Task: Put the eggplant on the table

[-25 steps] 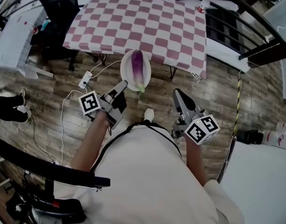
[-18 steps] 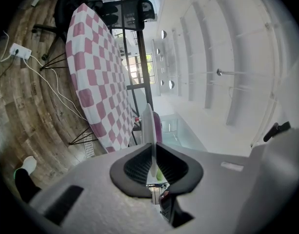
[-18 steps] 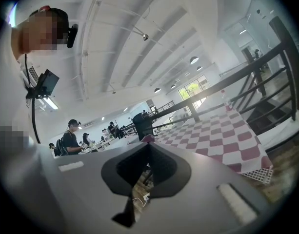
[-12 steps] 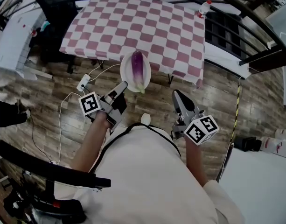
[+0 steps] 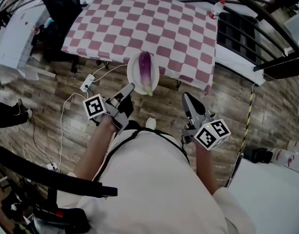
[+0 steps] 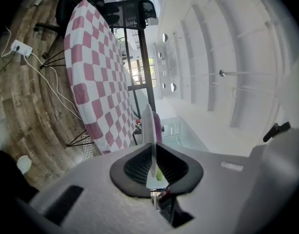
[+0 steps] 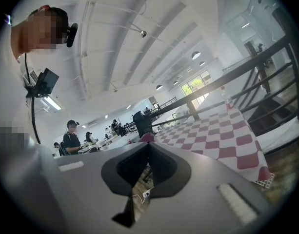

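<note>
**A:** What is the state of the left gripper?

**B:** We find its jaws narrowed onto the near rim of the plate, which stands edge-on between them in the left gripper view. The right gripper has its jaws together at the tips, with nothing between them.

**A:** What differs from one second ago?

**B:** Both grippers and the plate are closer to the table. The plate's far rim now overlaps the near edge of the checked cloth slightly more.

**A:** How does the eggplant look?

**B:** We see it glossy and purple, paler toward the green stem. It lies lengthwise on the white plate with the stem end over the near rim. It is the only thing on the plate, which is held beside the table edge.
</note>
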Demonstrator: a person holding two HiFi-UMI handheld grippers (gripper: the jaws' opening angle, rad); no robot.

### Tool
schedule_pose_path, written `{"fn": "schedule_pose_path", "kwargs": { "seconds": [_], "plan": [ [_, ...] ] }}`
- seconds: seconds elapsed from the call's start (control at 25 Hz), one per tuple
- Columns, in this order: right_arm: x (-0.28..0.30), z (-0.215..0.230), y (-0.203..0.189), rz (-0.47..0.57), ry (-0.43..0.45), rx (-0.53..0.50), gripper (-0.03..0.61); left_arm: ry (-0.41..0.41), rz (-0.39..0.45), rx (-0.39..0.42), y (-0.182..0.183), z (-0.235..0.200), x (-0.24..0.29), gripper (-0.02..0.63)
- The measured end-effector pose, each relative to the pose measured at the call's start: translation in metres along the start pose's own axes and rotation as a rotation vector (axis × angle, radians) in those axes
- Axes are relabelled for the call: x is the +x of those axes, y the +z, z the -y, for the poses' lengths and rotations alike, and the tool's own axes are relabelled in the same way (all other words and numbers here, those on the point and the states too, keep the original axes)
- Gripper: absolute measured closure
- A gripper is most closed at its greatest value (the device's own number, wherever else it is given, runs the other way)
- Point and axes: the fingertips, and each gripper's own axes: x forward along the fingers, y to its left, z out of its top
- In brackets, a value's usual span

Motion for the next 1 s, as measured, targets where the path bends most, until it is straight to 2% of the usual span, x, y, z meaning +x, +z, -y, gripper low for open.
{"fn": "schedule_pose_path", "kwargs": {
  "seconds": [0.56, 1.0],
  "plan": [
    [0.011, 0.01, 0.0, -0.015, -0.009, 0.013, 0.571, 0.007, 0.012, -0.015, 0.016, -0.006, 0.006, 0.578],
    [0.078, 0.021, 0.02, -0.005, -0.029, 0.011, 0.571, -0.002, -0.044, -0.016, 0.08, -0.016, 0.046, 0.578]
  ]
}}
